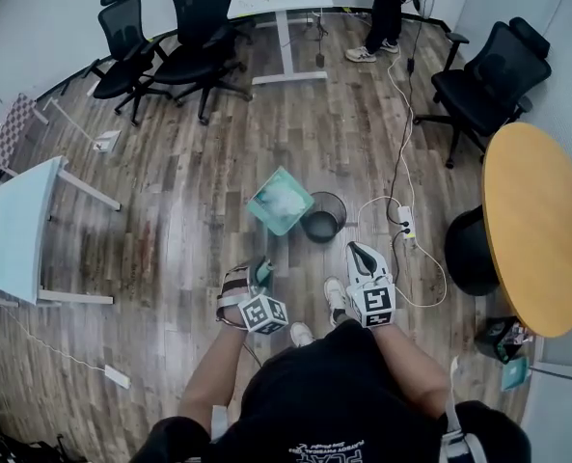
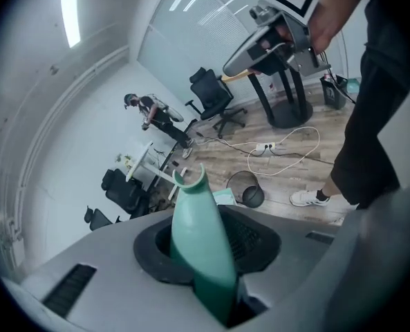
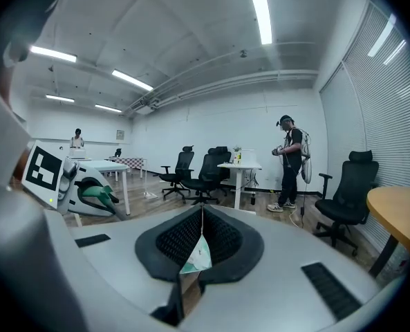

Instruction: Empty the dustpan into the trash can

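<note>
1. The teal plastic dustpan [image 1: 281,201] was held raised just beside the black mesh trash can [image 1: 322,222]. Its pan edge overlapped the can's rim, and pale debris apparently lay in it.
2. Its handle was clamped in the left tool [image 1: 259,276], whose jaws were closed partway on the plastic. That grip needed to be firm for any roll of the wrist.
3. The pan's lip needed to be brought over the can's opening before steep tipping, so that nothing was spilled onto the wooden floor [image 1: 199,191] around the can.
4. The right tool [image 1: 356,251] was held near the can with its jaws together. A pale green sliver was seen in their slit, but whether it was gripped could not be told.
</note>
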Tool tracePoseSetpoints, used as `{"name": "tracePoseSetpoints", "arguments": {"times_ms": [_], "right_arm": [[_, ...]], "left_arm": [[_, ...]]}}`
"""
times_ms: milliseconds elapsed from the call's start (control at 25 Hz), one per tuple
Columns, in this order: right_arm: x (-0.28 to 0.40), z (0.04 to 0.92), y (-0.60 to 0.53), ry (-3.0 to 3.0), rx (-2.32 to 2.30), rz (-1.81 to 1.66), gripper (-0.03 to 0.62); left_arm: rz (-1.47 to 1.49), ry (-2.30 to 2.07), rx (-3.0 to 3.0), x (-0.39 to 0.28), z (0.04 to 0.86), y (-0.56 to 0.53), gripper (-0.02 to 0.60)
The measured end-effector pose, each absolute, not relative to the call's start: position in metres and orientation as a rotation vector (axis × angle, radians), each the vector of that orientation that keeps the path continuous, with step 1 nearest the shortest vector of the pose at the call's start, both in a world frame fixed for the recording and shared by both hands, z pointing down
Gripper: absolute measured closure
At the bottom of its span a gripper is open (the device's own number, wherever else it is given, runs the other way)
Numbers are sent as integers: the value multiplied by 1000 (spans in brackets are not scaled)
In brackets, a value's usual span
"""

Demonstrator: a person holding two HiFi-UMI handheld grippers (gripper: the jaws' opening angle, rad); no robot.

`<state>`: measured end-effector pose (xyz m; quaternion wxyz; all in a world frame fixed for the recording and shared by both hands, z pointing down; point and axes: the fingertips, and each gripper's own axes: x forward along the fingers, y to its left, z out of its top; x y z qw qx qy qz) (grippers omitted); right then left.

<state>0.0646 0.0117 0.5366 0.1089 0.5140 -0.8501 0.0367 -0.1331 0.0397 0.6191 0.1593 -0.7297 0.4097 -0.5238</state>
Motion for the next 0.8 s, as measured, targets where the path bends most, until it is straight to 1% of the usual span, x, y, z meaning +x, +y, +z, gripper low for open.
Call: {"name": "tracePoseSetpoints", "arguments": {"times_ms": [560, 680, 800], "right_arm": [[57, 537, 6, -2518, 1456, 111, 569], [59, 536, 2, -2520, 1455, 106, 569], [59, 533, -2, -2523, 1463, 105, 569]], "left_arm": [[-1528, 573, -1834, -87, 634, 38, 466], [-1479, 569, -1675, -77, 620, 19, 476], [-1410, 580, -1691, -65, 620, 13, 484]]}}
